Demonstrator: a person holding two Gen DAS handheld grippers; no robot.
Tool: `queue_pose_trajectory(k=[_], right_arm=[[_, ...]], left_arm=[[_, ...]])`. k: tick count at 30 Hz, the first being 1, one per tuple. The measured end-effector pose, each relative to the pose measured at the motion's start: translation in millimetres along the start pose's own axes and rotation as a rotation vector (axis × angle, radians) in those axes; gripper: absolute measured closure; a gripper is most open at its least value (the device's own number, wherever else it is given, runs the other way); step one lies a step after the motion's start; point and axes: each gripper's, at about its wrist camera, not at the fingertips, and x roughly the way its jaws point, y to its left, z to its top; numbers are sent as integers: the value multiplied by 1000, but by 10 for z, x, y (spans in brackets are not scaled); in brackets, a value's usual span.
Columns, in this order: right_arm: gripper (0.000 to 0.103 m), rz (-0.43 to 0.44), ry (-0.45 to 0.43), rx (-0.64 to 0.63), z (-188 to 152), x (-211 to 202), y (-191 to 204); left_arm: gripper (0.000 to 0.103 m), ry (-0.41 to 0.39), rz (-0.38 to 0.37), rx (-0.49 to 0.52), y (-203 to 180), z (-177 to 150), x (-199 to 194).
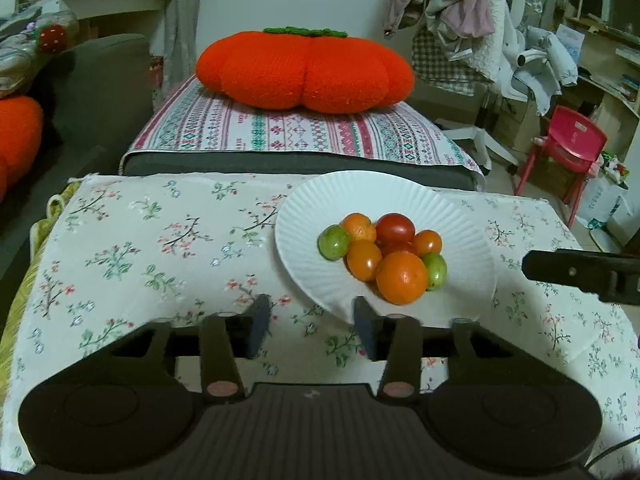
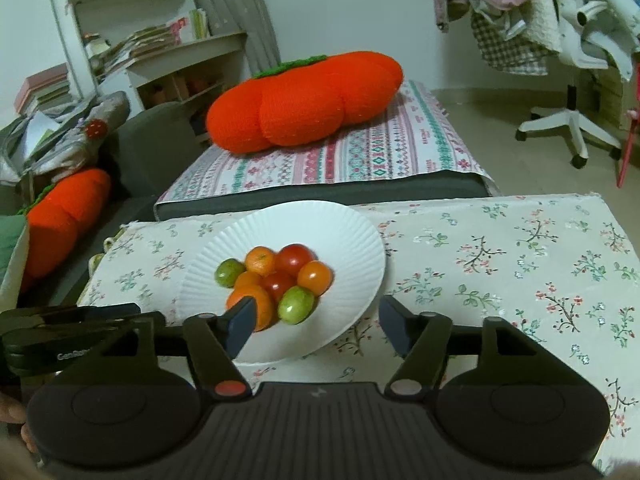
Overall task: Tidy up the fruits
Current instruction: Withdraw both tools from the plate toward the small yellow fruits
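Observation:
A white paper plate (image 1: 304,208) (image 2: 280,220) lies on the flowered tablecloth and holds a pile of several small fruits. A big orange one (image 1: 401,278) sits at the front, with green ones (image 1: 334,242) (image 2: 296,304) at the sides and red tomatoes (image 1: 395,228) (image 2: 295,258) at the back. My left gripper (image 1: 312,312) is open just short of the plate's near-left rim, nothing between its fingers. My right gripper (image 2: 316,312) stands open over the plate's near edge. Its left finger (image 2: 242,320) covers part of the front orange fruit without pressing on it.
The flowered tablecloth (image 1: 160,248) covers the table. Behind it a striped cushion bench (image 1: 280,132) carries a big orange pumpkin pillow (image 1: 304,68). A red child's chair (image 1: 568,148) and an office chair (image 2: 568,120) stand to the right. Black housing of the other gripper (image 1: 580,272) (image 2: 72,328) juts in from each view's side.

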Motion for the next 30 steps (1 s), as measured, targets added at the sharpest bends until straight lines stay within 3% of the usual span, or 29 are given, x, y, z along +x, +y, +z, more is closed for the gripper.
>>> queue_pose_trajectory(k=[10, 14, 24, 30], right_arm=[[9, 33, -10, -88, -52, -215, 184], [1, 58, -6, -129, -87, -290, 266], [1, 153, 46, -229, -259, -398, 494], [1, 226, 141, -321, -432, -351, 682]], left_arm=[[37, 6, 25, -10, -13, -72, -192], [34, 20, 46, -9, -11, -98, -230], [32, 100, 33, -12, 12, -312, -261], [32, 157, 23, -14, 31, -462, -227]])
